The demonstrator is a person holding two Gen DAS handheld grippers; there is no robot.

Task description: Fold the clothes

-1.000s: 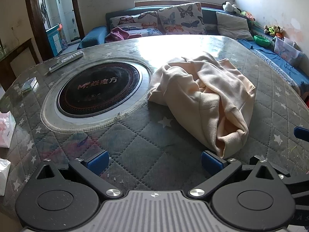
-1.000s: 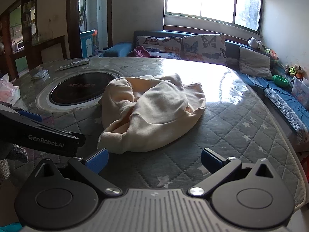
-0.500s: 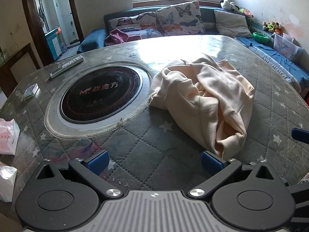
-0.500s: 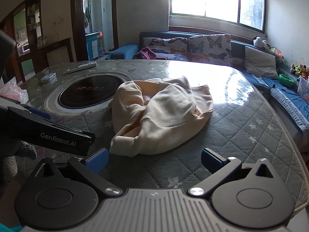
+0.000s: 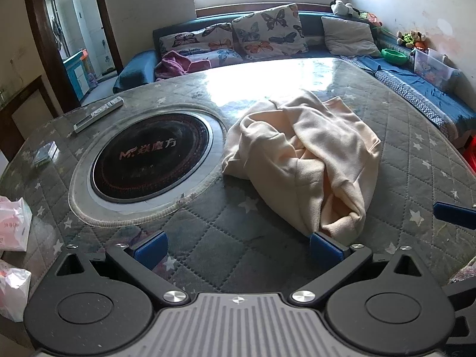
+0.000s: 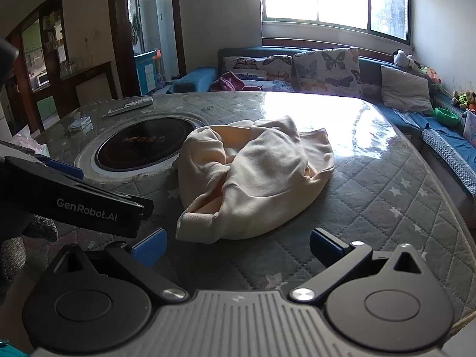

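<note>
A crumpled cream garment [image 5: 306, 160] lies in a heap on the quilted grey table [image 5: 232, 238]; it also shows in the right wrist view [image 6: 253, 178]. My left gripper [image 5: 238, 248] is open and empty, its right blue pad just at the garment's near corner. My right gripper [image 6: 236, 245] is open and empty, just short of the heap's near edge. The left gripper's body [image 6: 74, 205] shows at the left of the right wrist view.
A round black induction hob [image 5: 148, 160] is set in the table left of the garment. A remote [image 5: 98, 114] and a small packet [image 5: 44, 153] lie at the far left. Pink plastic bags [image 5: 12, 226] sit at the left edge. A sofa with cushions [image 5: 267, 35] stands behind.
Both grippers have drawn slightly nearer to the garment and tilted a little. Both stay open. The garment has not moved.
</note>
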